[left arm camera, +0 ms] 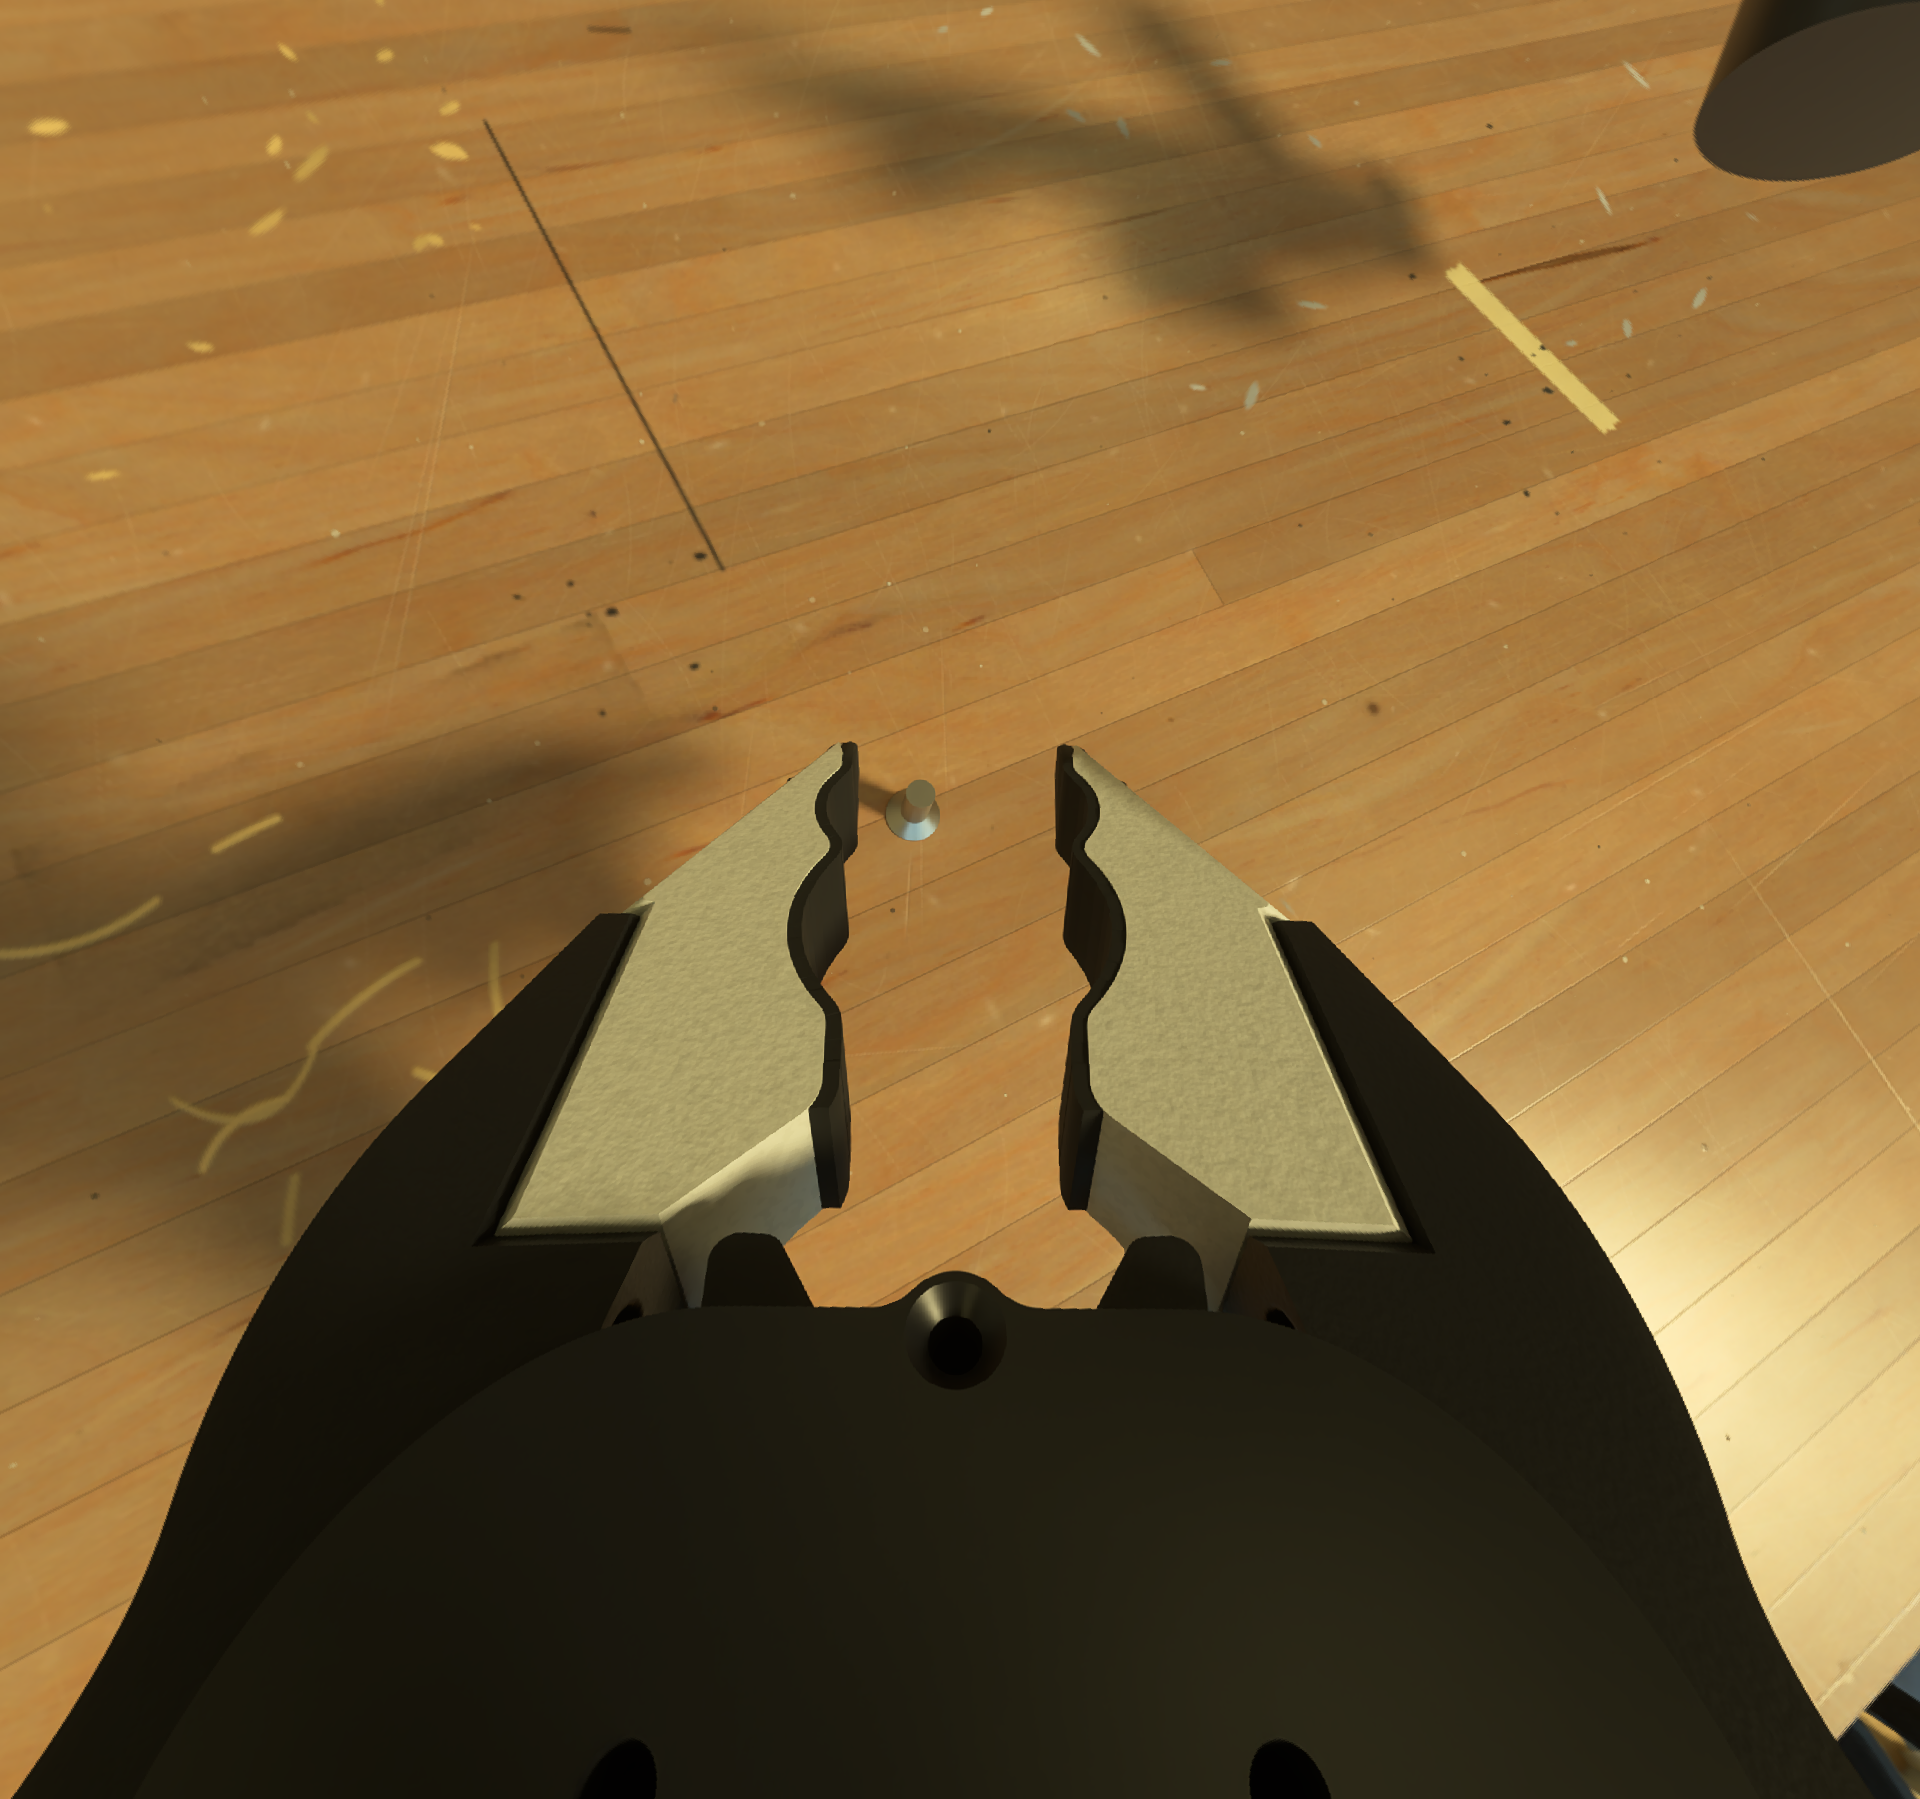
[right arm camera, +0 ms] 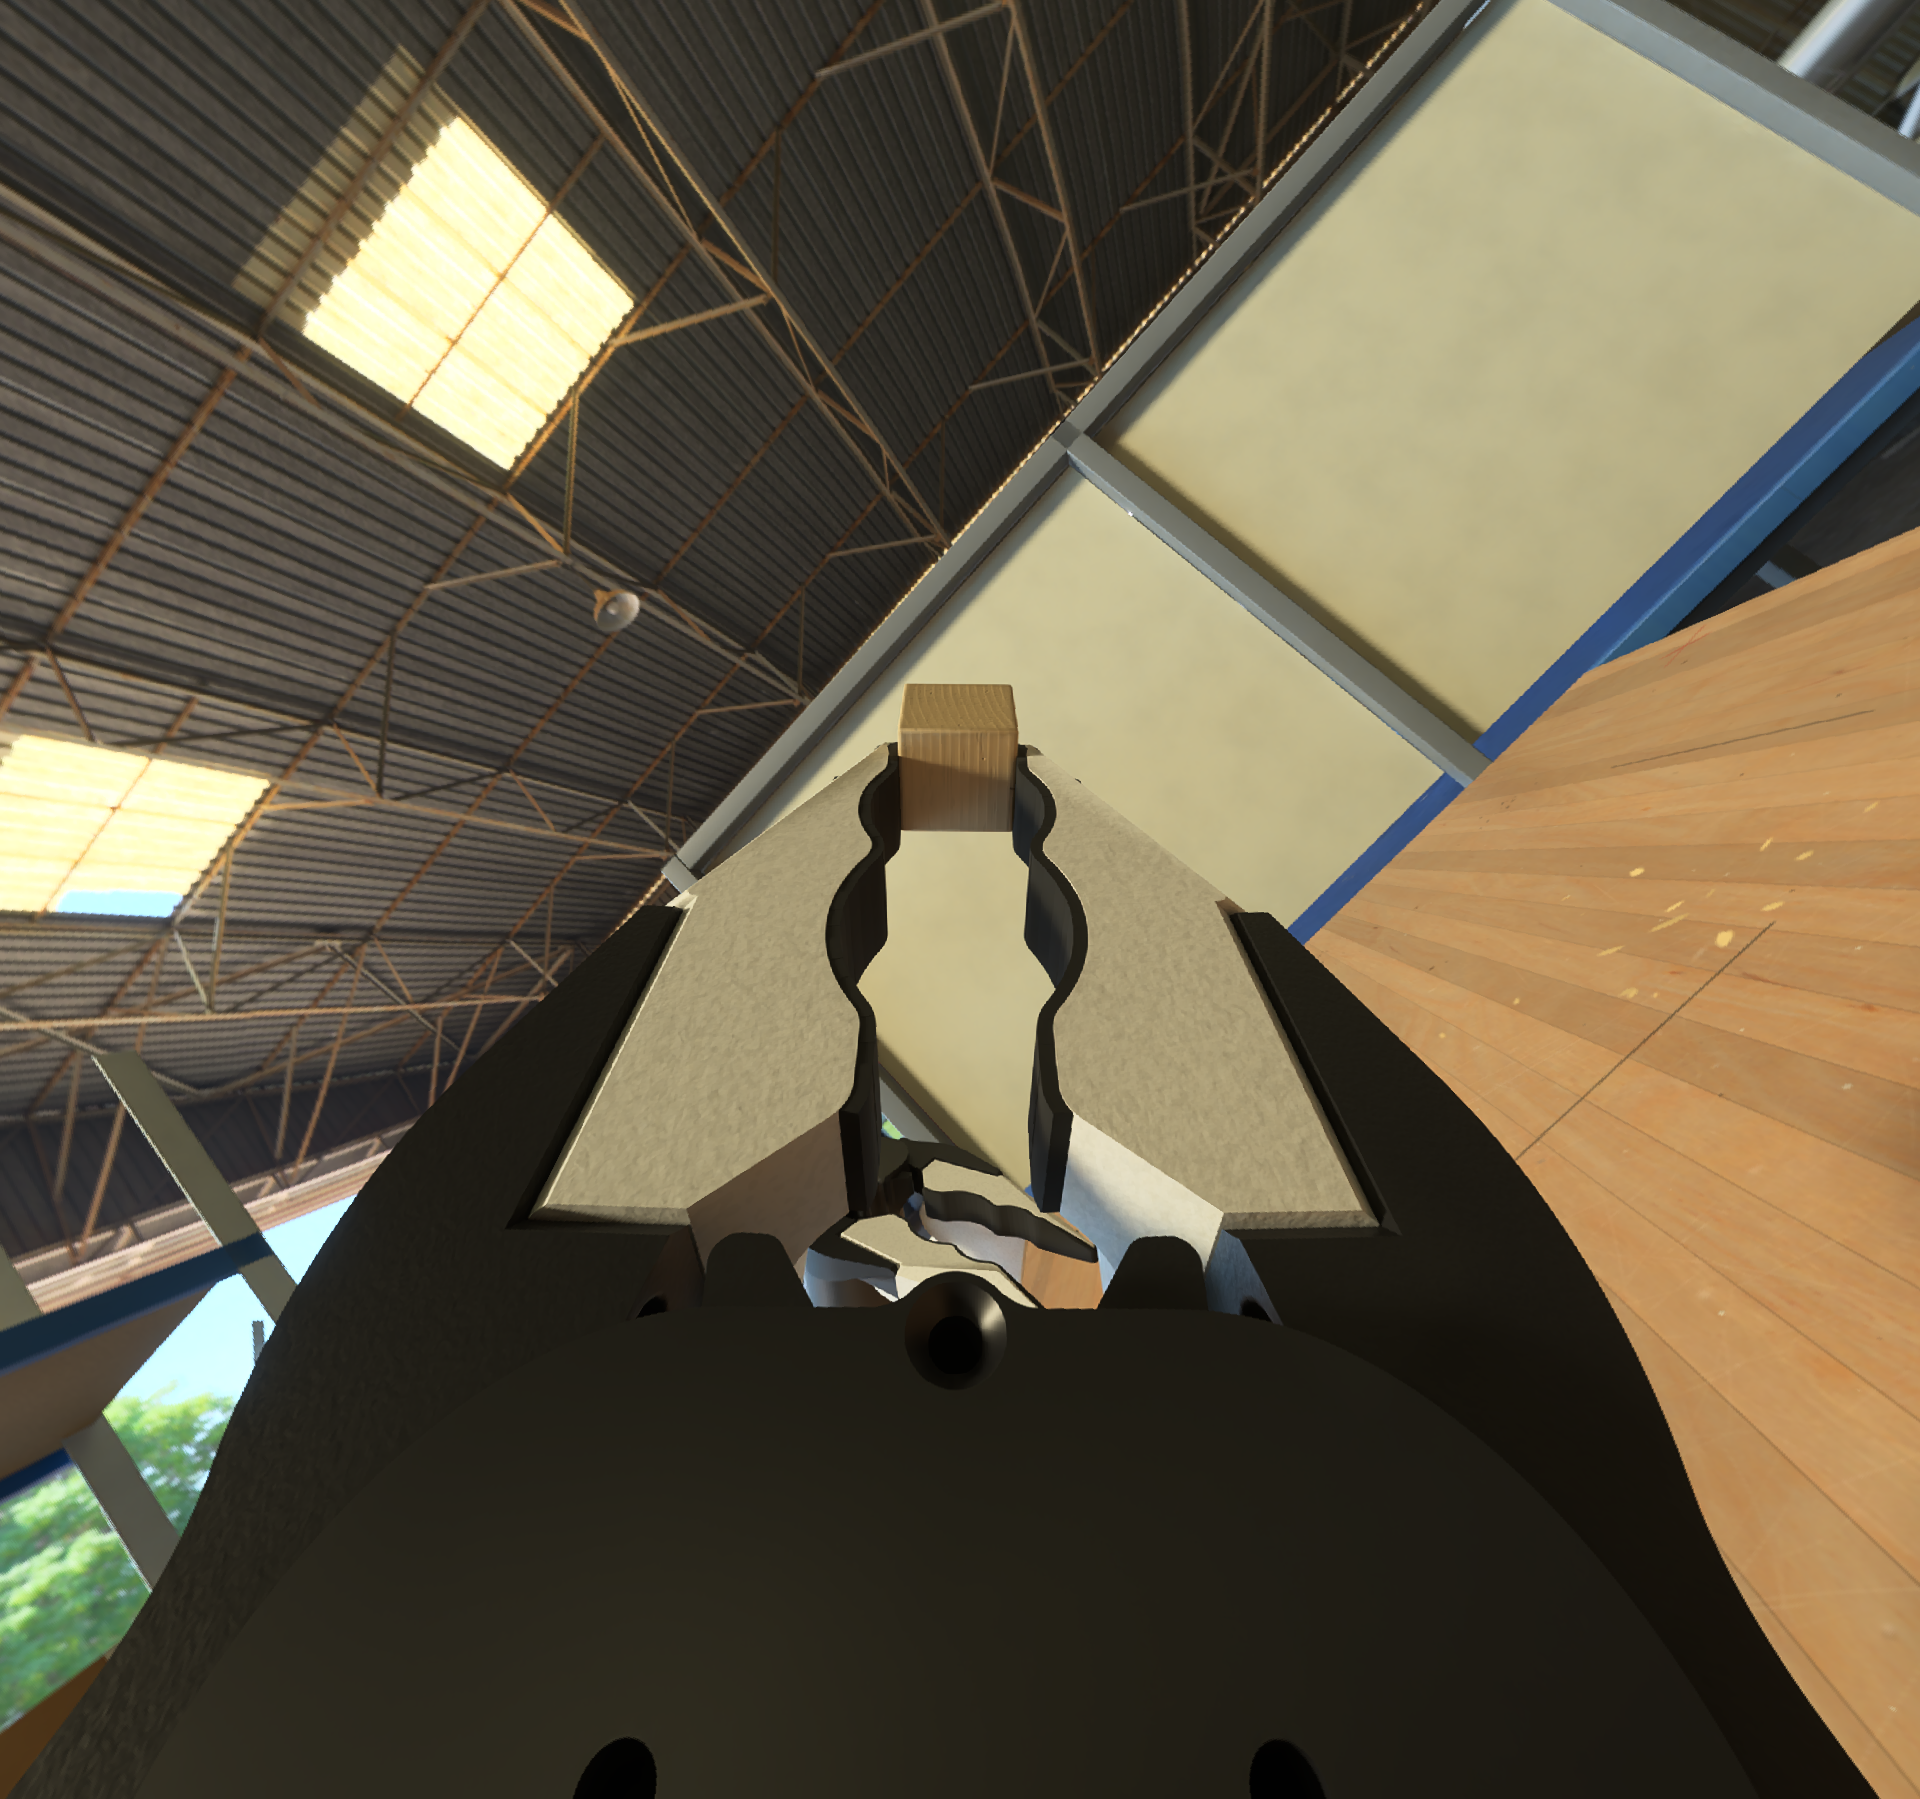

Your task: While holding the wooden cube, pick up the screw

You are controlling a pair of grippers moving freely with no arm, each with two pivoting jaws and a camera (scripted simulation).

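Note:
A small silver screw (left arm camera: 912,810) stands head-down on the wooden table (left arm camera: 935,461), shank pointing up. My left gripper (left arm camera: 956,775) is open, with the screw between its fingertips, nearer the left fingertip (left arm camera: 844,793). My right gripper (right arm camera: 956,773) is shut on a small wooden cube (right arm camera: 956,758) held at its fingertips, raised off the table and pointing up toward the ceiling. Part of the left gripper (right arm camera: 935,1219) shows low between the right gripper's fingers.
A dark cylindrical body, part of the other gripper (left arm camera: 1818,56), hangs at the top right of the left wrist view. The table's surface (right arm camera: 1662,970) shows tilted at the right of the right wrist view, with pale wall panels (right arm camera: 1455,399) and a blue edge behind.

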